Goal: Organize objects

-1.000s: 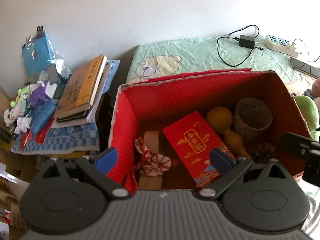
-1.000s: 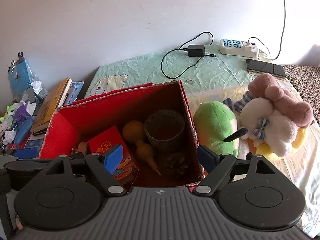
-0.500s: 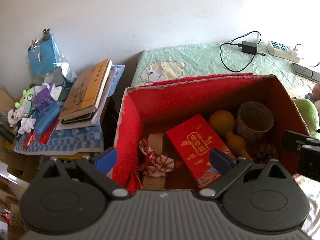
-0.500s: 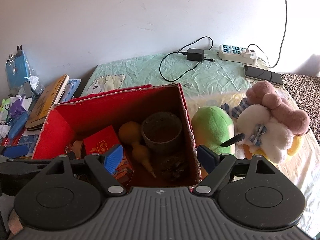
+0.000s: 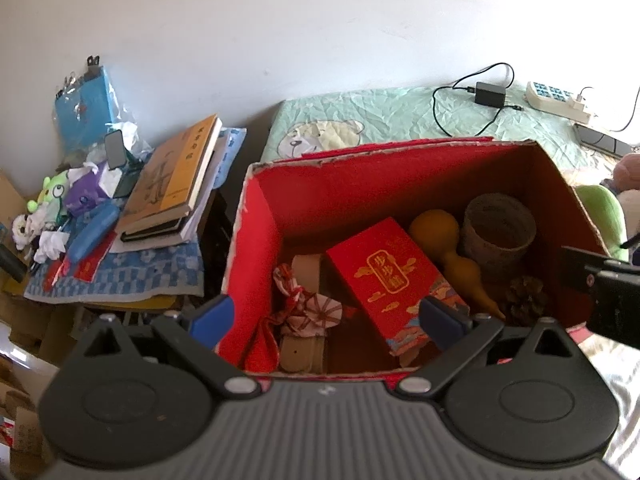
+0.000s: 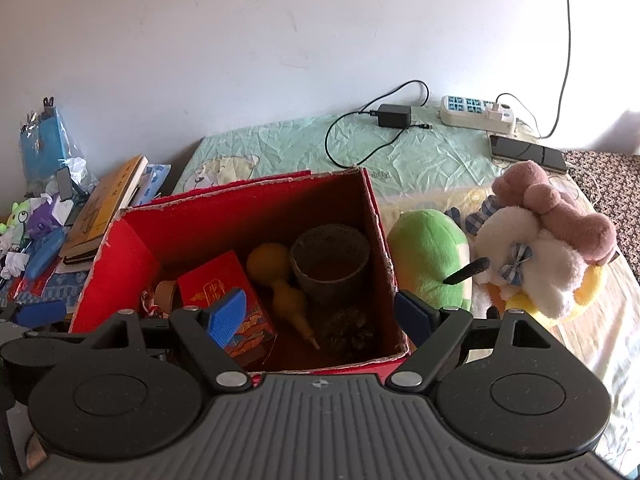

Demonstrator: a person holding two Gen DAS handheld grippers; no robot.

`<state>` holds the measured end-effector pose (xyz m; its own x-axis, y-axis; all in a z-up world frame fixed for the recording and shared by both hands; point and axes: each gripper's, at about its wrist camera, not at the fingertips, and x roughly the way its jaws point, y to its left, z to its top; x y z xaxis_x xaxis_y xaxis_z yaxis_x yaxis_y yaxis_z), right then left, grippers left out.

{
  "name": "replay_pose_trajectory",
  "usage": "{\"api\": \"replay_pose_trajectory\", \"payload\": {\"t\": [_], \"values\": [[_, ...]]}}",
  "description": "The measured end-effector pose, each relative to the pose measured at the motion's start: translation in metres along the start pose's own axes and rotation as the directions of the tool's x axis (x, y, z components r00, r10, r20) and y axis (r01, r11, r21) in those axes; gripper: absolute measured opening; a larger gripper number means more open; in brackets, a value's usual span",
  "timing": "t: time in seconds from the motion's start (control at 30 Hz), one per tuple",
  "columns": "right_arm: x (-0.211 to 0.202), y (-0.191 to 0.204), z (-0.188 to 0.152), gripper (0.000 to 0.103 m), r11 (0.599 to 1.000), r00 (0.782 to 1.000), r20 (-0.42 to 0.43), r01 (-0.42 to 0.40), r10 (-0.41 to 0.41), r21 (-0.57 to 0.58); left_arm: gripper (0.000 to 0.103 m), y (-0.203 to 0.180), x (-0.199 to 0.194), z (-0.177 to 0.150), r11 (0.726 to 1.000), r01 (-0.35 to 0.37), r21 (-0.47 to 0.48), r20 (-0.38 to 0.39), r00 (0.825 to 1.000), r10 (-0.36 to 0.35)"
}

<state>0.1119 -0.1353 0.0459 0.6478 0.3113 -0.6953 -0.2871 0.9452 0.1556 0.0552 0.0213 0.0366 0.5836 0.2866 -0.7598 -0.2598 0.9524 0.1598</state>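
Observation:
An open red cardboard box [image 5: 256, 216] [image 6: 132, 248] stands on the bed. Inside lie a red gift packet [image 5: 386, 276] [image 6: 216, 286], a yellow gourd [image 5: 448, 244] [image 6: 276, 276], a brown pot [image 5: 498, 226] [image 6: 330, 252], a pine cone [image 5: 524, 300] [image 6: 348, 330] and a patterned cloth pouch [image 5: 310, 312]. My left gripper [image 5: 326, 316] hovers open over the box's near left side, holding nothing. My right gripper [image 6: 320, 312] is open too, above the box's near right corner. A green plush [image 6: 428, 256] and a white-and-pink plush [image 6: 544, 256] lie right of the box.
A side table [image 5: 120, 276] on the left carries stacked books [image 5: 172, 176], small toys and a blue bag [image 5: 86, 108]. At the back of the bed [image 6: 280, 144] lie a charger with cable [image 6: 394, 116], a power strip [image 6: 476, 110] and a phone [image 6: 528, 152].
Both grippers have pulled back and risen a little, so the box sits lower and smaller in each view. Nothing was grasped or released, and the box contents stay put.

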Motion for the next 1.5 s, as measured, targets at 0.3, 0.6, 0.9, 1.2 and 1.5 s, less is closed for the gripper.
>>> {"api": "replay_pose_trajectory", "payload": {"t": [0.3,0.6,0.9,1.2,1.5], "values": [[-0.010,0.006,-0.007,0.083,0.999,0.998,0.051,-0.047,0.047,-0.007,0.099,0.000,-0.011,-0.003,1.000,-0.003,0.019,0.055,0.998,0.002],[-0.013,0.005,-0.010,0.083,0.999,0.994,0.102,-0.046,0.045,0.003,0.099,0.002,-0.009,-0.004,1.000,0.001,0.017,0.071,0.997,-0.002],[-0.012,0.003,-0.014,0.082,1.000,0.993,0.115,-0.026,0.026,-0.002,0.099,0.003,0.000,-0.002,1.000,0.015,0.012,0.051,0.999,-0.015],[-0.009,0.001,-0.013,0.082,1.000,0.993,0.112,-0.023,0.022,0.009,0.099,0.005,0.006,0.001,0.999,0.035,0.002,0.034,0.999,-0.035],[-0.008,0.002,-0.013,0.082,1.000,0.994,0.109,-0.030,0.029,0.004,0.099,0.005,0.007,0.002,0.999,0.051,-0.001,0.030,0.998,-0.051]]}}
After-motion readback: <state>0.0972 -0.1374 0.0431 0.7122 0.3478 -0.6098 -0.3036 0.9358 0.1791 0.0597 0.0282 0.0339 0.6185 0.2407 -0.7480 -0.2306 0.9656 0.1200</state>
